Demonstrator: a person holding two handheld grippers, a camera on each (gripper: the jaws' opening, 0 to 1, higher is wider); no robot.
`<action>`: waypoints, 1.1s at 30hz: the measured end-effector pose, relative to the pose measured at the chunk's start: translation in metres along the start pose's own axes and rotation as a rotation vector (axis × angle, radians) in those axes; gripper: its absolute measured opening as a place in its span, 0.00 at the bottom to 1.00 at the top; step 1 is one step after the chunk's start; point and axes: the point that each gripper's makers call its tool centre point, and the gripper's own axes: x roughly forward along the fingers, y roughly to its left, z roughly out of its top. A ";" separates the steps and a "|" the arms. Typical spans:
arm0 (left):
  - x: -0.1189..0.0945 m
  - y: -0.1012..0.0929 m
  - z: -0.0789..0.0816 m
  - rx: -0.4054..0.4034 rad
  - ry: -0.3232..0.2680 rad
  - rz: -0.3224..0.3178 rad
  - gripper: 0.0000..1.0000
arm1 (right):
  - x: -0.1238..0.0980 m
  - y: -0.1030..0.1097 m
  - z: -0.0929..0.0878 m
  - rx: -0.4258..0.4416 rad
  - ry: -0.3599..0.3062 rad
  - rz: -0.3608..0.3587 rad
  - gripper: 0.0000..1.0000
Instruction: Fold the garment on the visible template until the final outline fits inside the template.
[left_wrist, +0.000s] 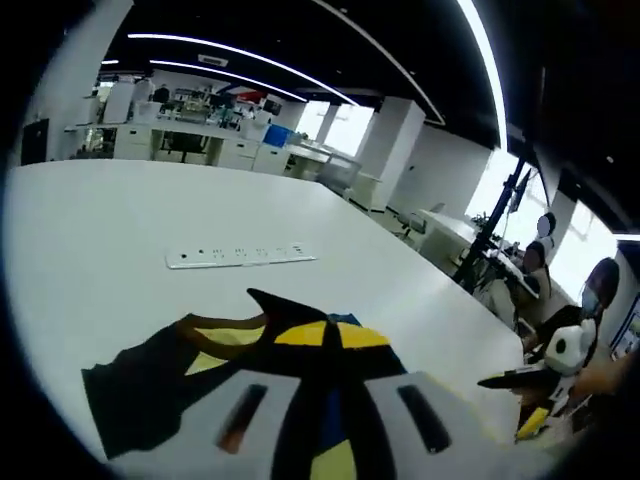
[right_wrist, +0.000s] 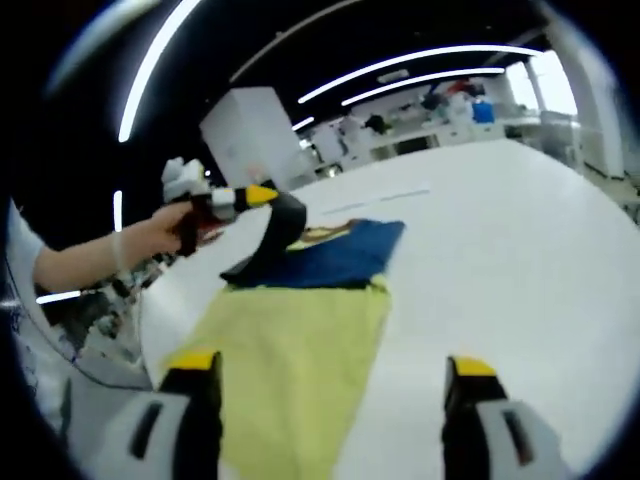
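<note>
The garment (right_wrist: 330, 262) lies on a white tabletop (right_wrist: 500, 250), spread over the far end of a yellow template (right_wrist: 300, 370). In the right gripper view it shows as a dark blue piece with a black edge, and one black corner is lifted off the cloth into a raised curl. That corner is pinched by the left claw (right_wrist: 262, 196), which comes in from the left with its yellow-tipped jaws closed on the fabric, held by a person's hand (right_wrist: 160, 235).

In the left gripper view the same garment (left_wrist: 190, 370) appears close up, black with yellow and brown trim, with a flap drawn up between the left claw's (left_wrist: 328, 400) own pale jaws, which are closed on it. The rest of the cloth spreads to the left on the tabletop (left_wrist: 150, 220).

The right claw (right_wrist: 330, 385) hangs over the near end of the template with its jaws wide apart and nothing between them. In the left gripper view it sits at the right edge (left_wrist: 520, 380), dark, and its jaw state cannot be told there.

A white power strip (left_wrist: 240, 256) lies flat on the tabletop beyond the garment, well apart from it. Farther off are white desks (left_wrist: 200, 140), pillars and ceiling light strips, and seated people at the far right.
</note>
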 end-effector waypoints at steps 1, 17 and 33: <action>0.004 -0.004 -0.004 -0.002 0.004 -0.003 0.00 | -0.001 -0.001 -0.001 0.001 0.002 -0.002 0.92; 0.041 -0.061 -0.075 0.057 0.157 -0.123 0.00 | -0.008 -0.009 -0.009 0.046 -0.003 -0.026 0.92; 0.047 -0.074 -0.106 0.104 0.234 -0.172 0.00 | 0.003 -0.004 -0.008 0.063 -0.010 0.000 0.92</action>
